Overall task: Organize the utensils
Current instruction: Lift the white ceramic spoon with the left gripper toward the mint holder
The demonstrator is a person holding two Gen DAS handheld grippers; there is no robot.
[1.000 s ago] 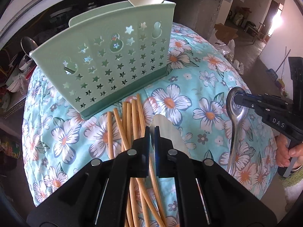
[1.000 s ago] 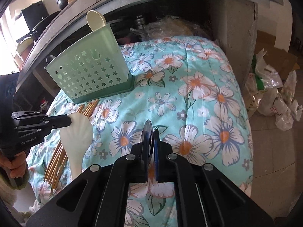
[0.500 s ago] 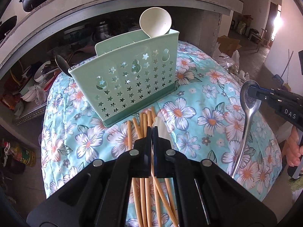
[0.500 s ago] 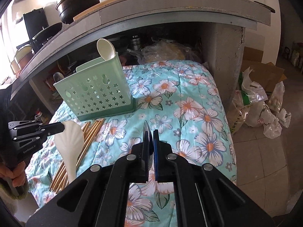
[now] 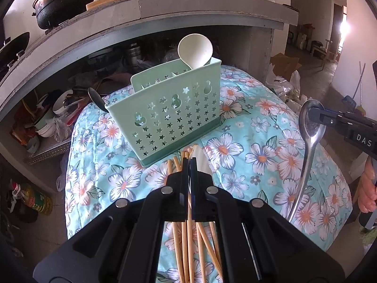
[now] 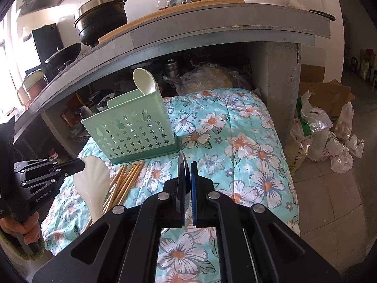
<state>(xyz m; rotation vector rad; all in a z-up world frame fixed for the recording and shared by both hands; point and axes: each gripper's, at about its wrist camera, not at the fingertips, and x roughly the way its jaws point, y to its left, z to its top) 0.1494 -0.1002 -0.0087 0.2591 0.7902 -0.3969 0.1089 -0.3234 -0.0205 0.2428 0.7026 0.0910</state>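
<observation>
Left gripper [image 5: 190, 162]: your jaws clamp the cream rice paddle [image 6: 93, 184].
Right gripper [image 6: 187, 165]: your jaws clamp the metal spoon [image 5: 308, 139].
Green caddy [image 5: 169, 120]: holds a cream ladle [image 5: 195, 52], apparently upright.

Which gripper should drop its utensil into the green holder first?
Right, probably: right gripper pinches the metal spoon by its bowl, handle hanging down. Left gripper holds the cream shell-shaped scoop farther from the green star-perforated holder.

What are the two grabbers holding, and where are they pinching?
The right gripper pinches a metal spoon by its bowl. The left gripper pinches a cream shell-shaped scoop at its broad head's edge.
</observation>
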